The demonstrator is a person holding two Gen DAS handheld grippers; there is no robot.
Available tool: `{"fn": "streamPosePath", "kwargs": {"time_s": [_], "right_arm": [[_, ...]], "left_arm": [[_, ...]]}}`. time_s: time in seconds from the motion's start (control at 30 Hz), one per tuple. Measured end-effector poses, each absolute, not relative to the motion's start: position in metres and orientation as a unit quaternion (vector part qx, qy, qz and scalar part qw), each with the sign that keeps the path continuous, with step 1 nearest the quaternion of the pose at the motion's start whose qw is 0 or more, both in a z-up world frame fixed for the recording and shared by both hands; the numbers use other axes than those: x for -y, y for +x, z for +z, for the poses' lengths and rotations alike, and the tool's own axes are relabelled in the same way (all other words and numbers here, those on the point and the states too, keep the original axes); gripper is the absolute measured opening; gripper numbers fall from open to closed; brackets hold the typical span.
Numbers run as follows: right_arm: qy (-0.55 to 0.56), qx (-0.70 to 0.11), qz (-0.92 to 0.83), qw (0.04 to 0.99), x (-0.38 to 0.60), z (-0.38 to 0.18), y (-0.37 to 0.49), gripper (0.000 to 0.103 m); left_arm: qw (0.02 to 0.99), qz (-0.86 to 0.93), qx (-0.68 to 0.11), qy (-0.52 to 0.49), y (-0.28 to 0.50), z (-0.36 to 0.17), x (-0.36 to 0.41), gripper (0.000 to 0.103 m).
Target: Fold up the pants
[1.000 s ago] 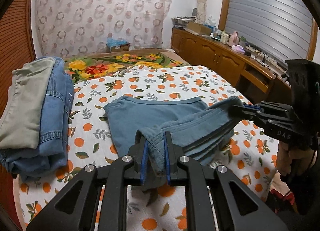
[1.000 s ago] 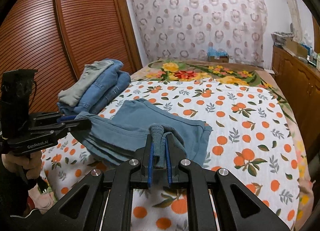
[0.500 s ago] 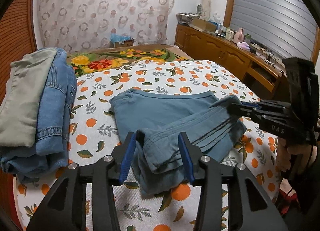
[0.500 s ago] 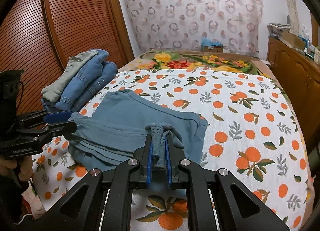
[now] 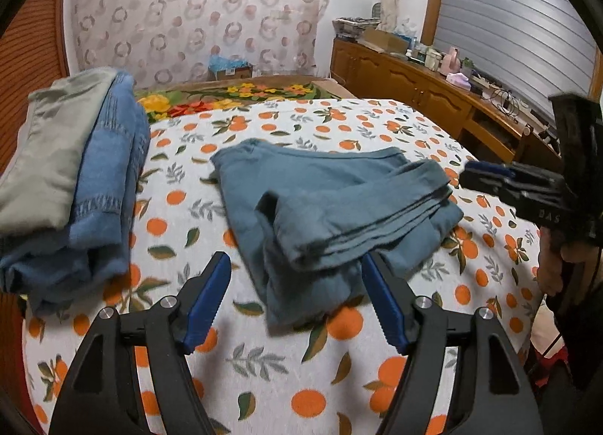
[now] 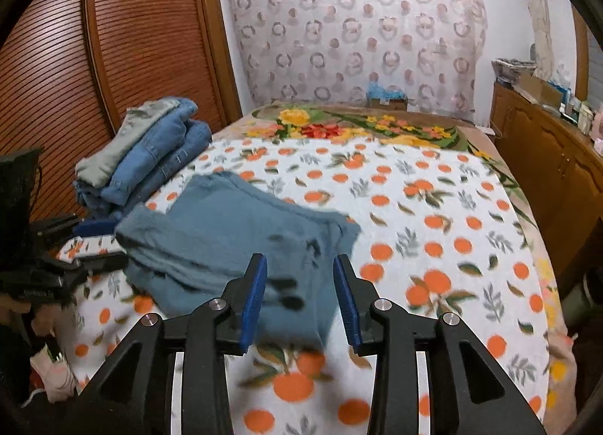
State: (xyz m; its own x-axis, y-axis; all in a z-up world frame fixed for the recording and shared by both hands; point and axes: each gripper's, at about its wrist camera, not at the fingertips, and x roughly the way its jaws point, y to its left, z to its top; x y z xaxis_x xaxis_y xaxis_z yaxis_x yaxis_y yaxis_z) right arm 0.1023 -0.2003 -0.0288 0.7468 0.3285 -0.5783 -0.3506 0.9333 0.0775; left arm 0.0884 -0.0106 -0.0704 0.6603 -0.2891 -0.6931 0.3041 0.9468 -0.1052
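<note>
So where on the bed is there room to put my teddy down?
The widest bare stretch of the bedspread lies between the blue pants and the wooden cabinets. A smaller patch sits beyond the pants, before the flowered blanket. It is crowded by the wardrobe side, where the stack of clothes sits close to the pants.

- From the left gripper (image 5: pixel 296 297), a stack of folded jeans (image 5: pixel 94 186) blocked the ten o'clock side.
- The folded blue pants (image 5: pixel 331 205) lay at twelve o'clock.
- Bare orange-print blanket (image 6: pixel 433 216) lay beyond them toward one o'clock.
- A wooden cabinet (image 6: pixel 554 171) walled the three o'clock edge.
</note>
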Motion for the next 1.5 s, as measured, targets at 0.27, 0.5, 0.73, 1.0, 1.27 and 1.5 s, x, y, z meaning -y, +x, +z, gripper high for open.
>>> {"fn": "streamPosePath", "kwargs": {"time_s": [0.27, 0.5, 0.73, 1.0, 1.27, 1.5], "right_arm": [[-0.02, -0.346, 0.194, 0.917, 0.209, -0.045, 0.1, 0.038], [-0.027, -0.363, 0.213, 0.906, 0.197, -0.049, 0.112, 0.038], [-0.033, -0.376, 0.219, 0.9, 0.195, -0.057, 0.121, 0.022], [-0.042, -0.344, 0.23, 0.91, 0.193, -0.045, 0.109, 0.008], [-0.029, -0.328, 0.242, 0.913, 0.206, -0.039, 0.078, 0.008], [-0.029, -0.328, 0.248, 0.911, 0.214, -0.039, 0.059, 0.008]], "left_arm": [[0.902, -0.171, -0.397, 0.007, 0.091, -0.084, 0.008, 0.05], [0.895, -0.175, -0.41, 0.012, 0.097, -0.094, 0.013, 0.039], [0.893, -0.179, -0.413, 0.008, 0.102, -0.096, 0.012, 0.022], [0.908, -0.173, -0.381, 0.009, 0.09, -0.074, 0.014, 0.008], [0.911, -0.195, -0.362, -0.003, 0.06, -0.056, 0.014, 0.008], [0.908, -0.203, -0.367, 0.001, 0.044, -0.059, 0.018, 0.008]]}}
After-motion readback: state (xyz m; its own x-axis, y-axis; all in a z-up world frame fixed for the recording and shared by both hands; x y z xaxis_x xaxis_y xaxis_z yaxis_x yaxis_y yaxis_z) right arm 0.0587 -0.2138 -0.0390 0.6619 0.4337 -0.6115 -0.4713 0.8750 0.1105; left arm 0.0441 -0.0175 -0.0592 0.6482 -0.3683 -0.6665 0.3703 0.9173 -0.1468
